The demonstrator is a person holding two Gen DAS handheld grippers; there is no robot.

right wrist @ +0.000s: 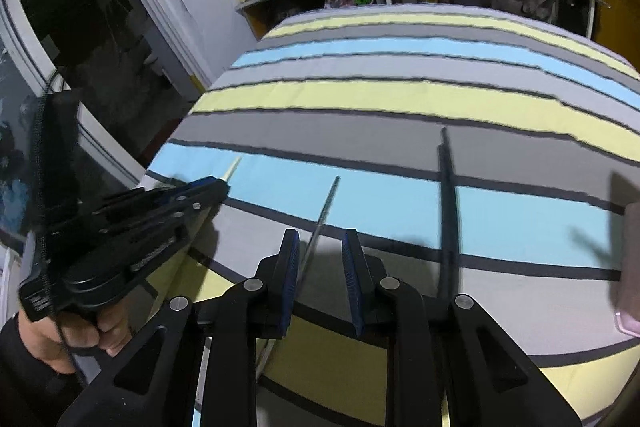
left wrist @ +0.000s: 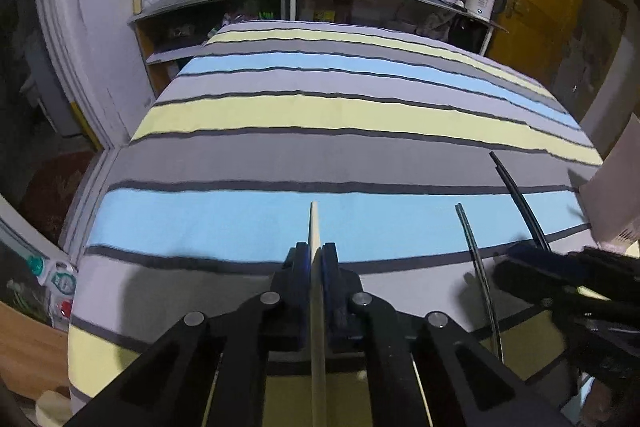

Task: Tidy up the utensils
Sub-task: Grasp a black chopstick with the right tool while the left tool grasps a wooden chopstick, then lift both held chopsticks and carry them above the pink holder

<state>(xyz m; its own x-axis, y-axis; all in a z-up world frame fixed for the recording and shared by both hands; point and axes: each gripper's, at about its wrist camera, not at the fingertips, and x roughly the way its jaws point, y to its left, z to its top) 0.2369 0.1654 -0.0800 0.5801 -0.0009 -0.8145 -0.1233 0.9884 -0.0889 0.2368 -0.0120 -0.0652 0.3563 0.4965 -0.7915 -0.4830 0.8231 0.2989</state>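
a striped cloth (left wrist: 320,115) in grey, blue and yellow bands covers the surface, with chopsticks lying on its near part. the left hand-held gripper (left wrist: 315,259) is pressed together on a pale wooden chopstick (left wrist: 313,227), which runs forward between its fingers and pokes out past the tips over a blue band; in the right wrist view the same stick's tip (right wrist: 234,167) shows beyond that gripper. whether the stick is lifted or resting on the cloth cannot be told. the right hand-held gripper (right wrist: 320,259) is spread, its blue pads either side of a thin metal chopstick (right wrist: 326,205) that lies on the cloth, pointing away and slightly right. just to the right lies a pair of black chopsticks (right wrist: 448,195), side by side and close together. a pale box edge (left wrist: 616,187) sits at the far right; its purpose is unclear. the step in hand looks like gathering sticks by kind. to do it well, keep the left grip firm near the stick's middle so it does not swing, lower the right fingers squarely over the metal stick, close low against the cloth without snagging fabric, and avoid nudging the black pair.
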